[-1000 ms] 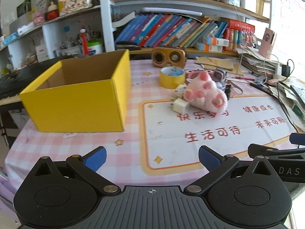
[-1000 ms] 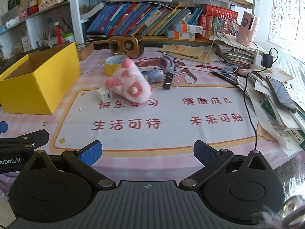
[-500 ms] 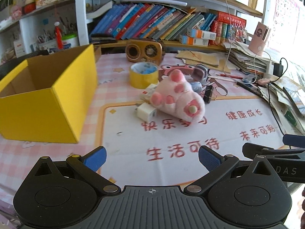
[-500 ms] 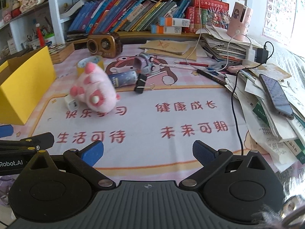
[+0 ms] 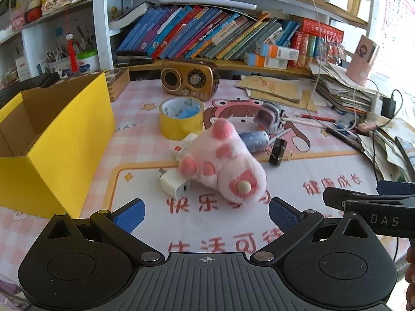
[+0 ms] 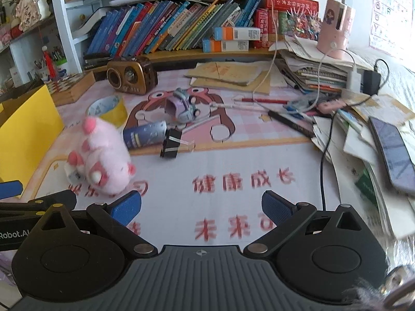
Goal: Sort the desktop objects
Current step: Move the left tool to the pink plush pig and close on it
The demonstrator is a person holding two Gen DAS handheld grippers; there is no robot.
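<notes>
Pink plush: the soft toy [image 5: 225,165] lies on its side near the middle of the desk, on the printed mat [image 5: 233,223], its paw pads facing my left camera. It touches the white charger plug [image 5: 175,185] on its left and sits just in front of the yellow tape roll [image 5: 181,118] and the blue-grey cylinder [image 5: 253,140]. The yellow box [image 5: 64,150] stands open at the left edge of the desk and is, I judge, the destination. I expect the toy to be light, compliant and non-fragile; it will compress under the pads and should not slip. I would take hold across the thick body rather than a paw, keeping clear of the plug so it is not dragged along. The left gripper [image 5: 206,213] is spread wide and empty, directly in front of the toy. The right gripper [image 6: 201,206] is likewise spread and empty, over bare mat, with the toy off to its left and the black binder clip [image 6: 171,146] ahead. Compared with one second ago, my left camera has turned from the box and closed on the toy, which now appears larger and nearly centred; the right view has swung rightward, putting the toy at its left margin.
</notes>
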